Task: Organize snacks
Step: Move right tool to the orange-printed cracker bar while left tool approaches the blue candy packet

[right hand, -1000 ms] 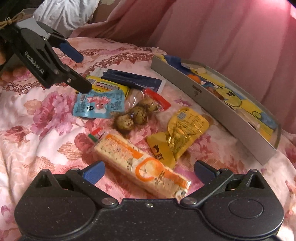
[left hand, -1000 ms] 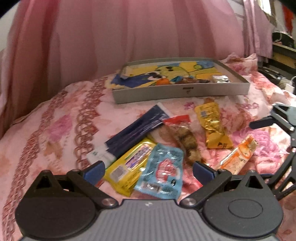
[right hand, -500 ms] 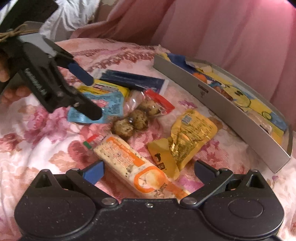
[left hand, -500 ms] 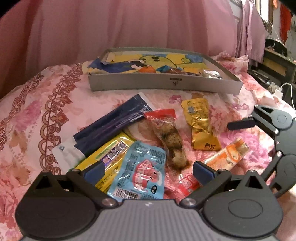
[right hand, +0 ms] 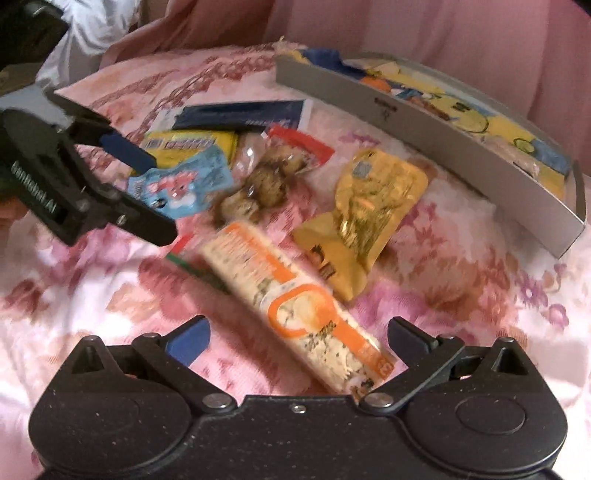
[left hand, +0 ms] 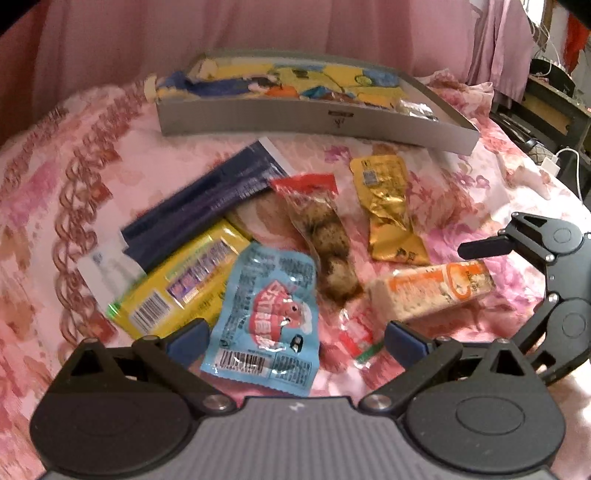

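Pink curtains [left hand: 258, 26] hang behind a bed covered by a floral pink bedspread [left hand: 74, 177], where loose snack packets lie scattered in front of a shallow grey tray [left hand: 295, 120]. Inside the tray a yellow-and-blue cartoon lining shows, with a few wrapped items at its right end too small to identify. On the bedspread, from left: a dark blue packet [left hand: 207, 206] partly overlapping a yellow packet [left hand: 177, 291], a light blue sachet [left hand: 273, 314], a clear pack of speckled eggs [left hand: 325, 236] with a red top, a gold pouch [left hand: 388, 210] and an orange-and-white cracker bar [right hand: 299, 310]. A small red-and-green wrapper [left hand: 358, 339] peeks out beside the bar, mostly covered. Motion blur smears the printed text on every packet.

The left gripper [left hand: 295, 339] hovers low with jaws spread wide, straddling the light blue sachet's near end; in the right wrist view one of its fingertips overlaps the sachet. The right gripper [right hand: 295, 339] also has jaws wide apart, flanking the near end of the cracker bar without clamping it. A hand at the right view's left edge is largely cut off.
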